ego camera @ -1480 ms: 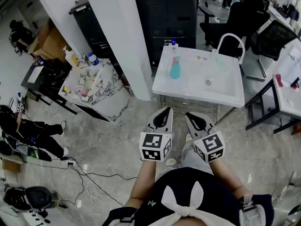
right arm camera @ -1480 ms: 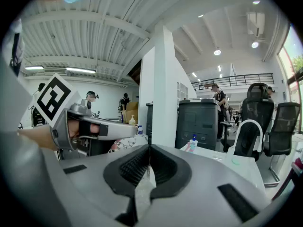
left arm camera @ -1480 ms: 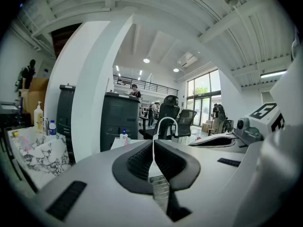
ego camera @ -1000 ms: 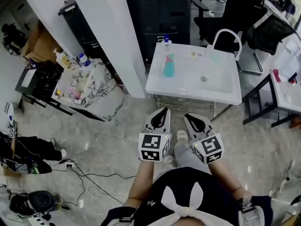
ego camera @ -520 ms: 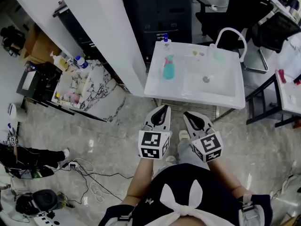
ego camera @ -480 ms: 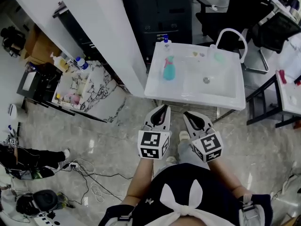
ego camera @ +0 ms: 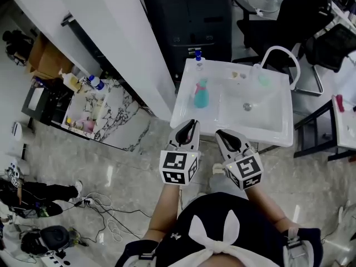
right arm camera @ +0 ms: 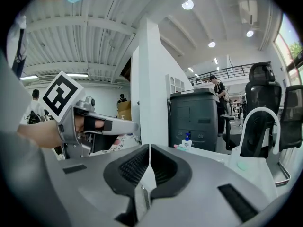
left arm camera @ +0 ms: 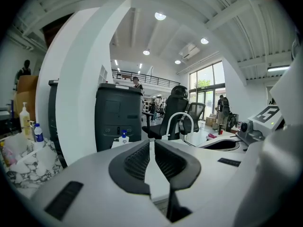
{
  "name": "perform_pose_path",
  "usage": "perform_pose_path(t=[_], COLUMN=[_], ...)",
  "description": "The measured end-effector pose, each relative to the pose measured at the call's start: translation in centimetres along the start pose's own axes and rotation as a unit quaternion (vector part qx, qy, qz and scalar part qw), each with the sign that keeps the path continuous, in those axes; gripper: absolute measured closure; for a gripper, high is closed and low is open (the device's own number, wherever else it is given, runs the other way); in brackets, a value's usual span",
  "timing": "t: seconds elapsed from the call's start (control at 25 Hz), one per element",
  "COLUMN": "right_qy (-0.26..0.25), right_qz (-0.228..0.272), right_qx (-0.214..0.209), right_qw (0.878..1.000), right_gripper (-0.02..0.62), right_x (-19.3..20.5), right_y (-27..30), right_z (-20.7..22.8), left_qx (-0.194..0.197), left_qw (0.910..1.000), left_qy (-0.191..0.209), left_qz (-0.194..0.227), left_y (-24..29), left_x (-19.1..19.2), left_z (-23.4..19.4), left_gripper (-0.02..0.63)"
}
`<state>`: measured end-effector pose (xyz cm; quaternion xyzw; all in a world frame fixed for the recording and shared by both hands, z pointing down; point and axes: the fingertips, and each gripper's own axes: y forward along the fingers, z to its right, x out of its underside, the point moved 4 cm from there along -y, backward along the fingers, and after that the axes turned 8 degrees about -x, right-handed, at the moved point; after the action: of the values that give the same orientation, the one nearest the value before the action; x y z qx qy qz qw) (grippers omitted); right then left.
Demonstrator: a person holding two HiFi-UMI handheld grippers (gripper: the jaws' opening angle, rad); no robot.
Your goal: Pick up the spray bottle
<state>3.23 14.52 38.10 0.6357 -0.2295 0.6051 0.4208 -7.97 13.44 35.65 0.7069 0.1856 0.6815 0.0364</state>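
Note:
A teal spray bottle (ego camera: 201,95) with a pink top rests on the left side of a white sink unit (ego camera: 267,124). In the right gripper view only a small piece of the spray bottle (right arm camera: 180,147) shows beyond the jaws. My left gripper (ego camera: 193,125) is shut and empty, its tip just short of the sink's front edge and below the bottle. My right gripper (ego camera: 221,135) is beside it, also shut with nothing held. In their own views, the jaws of the left gripper (left arm camera: 151,143) and the right gripper (right arm camera: 148,150) meet with no gap.
A small blue-capped bottle (ego camera: 198,60) and an arched white tap (ego camera: 276,57) stand at the sink's back. Behind it is a black cabinet (ego camera: 194,15), to the left a white pillar (ego camera: 133,43) and a marble-topped cart (ego camera: 103,113). Black chairs (ego camera: 328,43) are right; cables (ego camera: 105,204) cross the floor.
Both grippers have moved forward together towards the sink, which now lies much closer to their tips. Both have stayed shut and empty.

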Motion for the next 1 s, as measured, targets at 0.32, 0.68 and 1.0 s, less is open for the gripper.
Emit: perform_pose_path(t=[0.32, 0.68, 1.0], right_qy=[0.013, 0.017, 0.026], right_qz=[-0.008, -0.013, -0.007], right_qx=[-0.011, -0.037, -0.048], right_qw=[1.0, 0.999, 0.998], right_gripper=[0.569, 0.569, 0.569], right_x=[0.5, 1.2, 1.2], right_y=[2.1, 4.3, 4.7], right_z=[3.5, 5.2, 7.8], left_qx=[0.018, -0.016, -0.036], left_qw=[0.9996, 0.9985, 0.9983], left_qy=[0.021, 0.05, 0.047], left_qz=[-0.002, 0.011, 0.001], left_y=[3.5, 5.5, 8.1], left_x=[-1.3, -1.9, -1.6], left_z=[-0.1, -1.2, -1.5], left_gripper=[0.388, 0.325, 0.324])
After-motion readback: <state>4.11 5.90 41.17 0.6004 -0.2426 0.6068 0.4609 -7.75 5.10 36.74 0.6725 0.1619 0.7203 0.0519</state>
